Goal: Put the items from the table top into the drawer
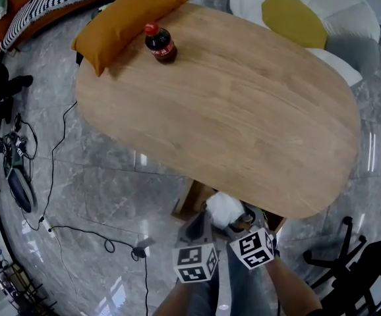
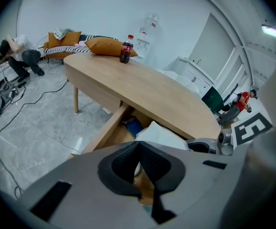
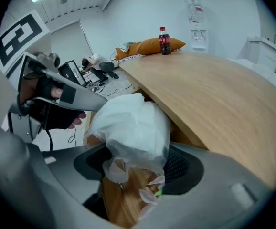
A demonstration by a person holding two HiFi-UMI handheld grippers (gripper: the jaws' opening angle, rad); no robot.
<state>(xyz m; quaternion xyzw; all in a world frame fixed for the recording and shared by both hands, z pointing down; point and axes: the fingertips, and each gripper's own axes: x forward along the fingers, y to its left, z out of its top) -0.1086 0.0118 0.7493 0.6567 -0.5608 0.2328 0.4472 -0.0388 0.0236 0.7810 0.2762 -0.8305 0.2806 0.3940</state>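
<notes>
White plastic bag (image 3: 128,125) hangs pinched between my right gripper's (image 3: 138,163) half-spread jaws, over the open drawer (image 2: 104,135) under the oval table (image 1: 243,110). My left gripper (image 2: 139,144) is closed, empty. A red-capped cola bottle (image 1: 160,43) stands at the table's far end, its label unreadable.

One table (image 1: 243,104). One cola bottle (image 1: 160,43), on the table's far end. Two cushions: orange cushion (image 1: 128,18) against the table's far end, yellow cushion (image 1: 294,18) beyond the table's far right side. One open drawer (image 2: 107,130) under the table's near end. One white bag (image 3: 131,125) at that drawer, one blue item (image 2: 132,125) inside it. Two grippers below the table's near end: left gripper (image 2: 138,144), right gripper (image 3: 137,166). One person (image 2: 21,56) on the floor, well past the table's far end.
</notes>
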